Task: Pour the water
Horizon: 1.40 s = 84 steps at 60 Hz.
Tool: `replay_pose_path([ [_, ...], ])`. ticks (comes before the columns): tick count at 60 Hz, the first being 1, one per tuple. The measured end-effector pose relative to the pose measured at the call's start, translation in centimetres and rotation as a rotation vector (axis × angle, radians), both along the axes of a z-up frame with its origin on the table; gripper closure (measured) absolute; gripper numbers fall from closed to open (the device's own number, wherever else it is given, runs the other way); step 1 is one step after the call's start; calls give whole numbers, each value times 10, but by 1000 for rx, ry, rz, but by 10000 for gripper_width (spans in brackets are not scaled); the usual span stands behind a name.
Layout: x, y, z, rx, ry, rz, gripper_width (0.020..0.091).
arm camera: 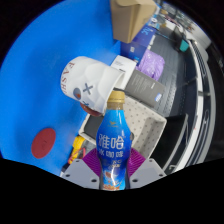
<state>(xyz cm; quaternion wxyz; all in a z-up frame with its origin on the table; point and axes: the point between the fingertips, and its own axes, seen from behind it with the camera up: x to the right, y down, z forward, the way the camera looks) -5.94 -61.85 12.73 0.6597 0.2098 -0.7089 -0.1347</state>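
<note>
My tool [112,178] clenched on bottle [112,140], upright between fingers, yellow cap on, above blue surface [40,90]. White cup [85,82] just beyond. Step: carry toward pour. Next, I judge: cap off, tilt over cup.

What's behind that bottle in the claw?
Behind the bottle, held between the gripper fingers, lies a white cap on the blue table. The bottle hides whatever sits directly behind it.
</note>
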Motion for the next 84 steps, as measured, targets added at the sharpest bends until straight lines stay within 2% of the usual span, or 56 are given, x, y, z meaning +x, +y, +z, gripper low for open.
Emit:
replay_pose_path([
  [11, -4, -17, 11, 131, 54, 42, 808],
  [23, -7, -16, 22, 61, 79, 32, 806],
  [29, -6, -7, 30, -144, 55, 1, 805],
  [37, -2, 12, 33, -568, -25, -64, 805],
  [46, 4, 27, 48, -932, -11, -40, 807],
  [54, 6, 36, 31, -1376, -136, -80, 808],
  [64, 8, 38, -9, -1821, -351, -144, 806],
  [69, 11, 31, -28, -1918, -380, -174, 806],
  [74, 9, 42, -53, -1930, -427, -185, 790],
  [76, 8, 40, -49, -1938, -397, -146, 788],
  [84, 13, 46, -50, -1945, -387, -134, 772],
])
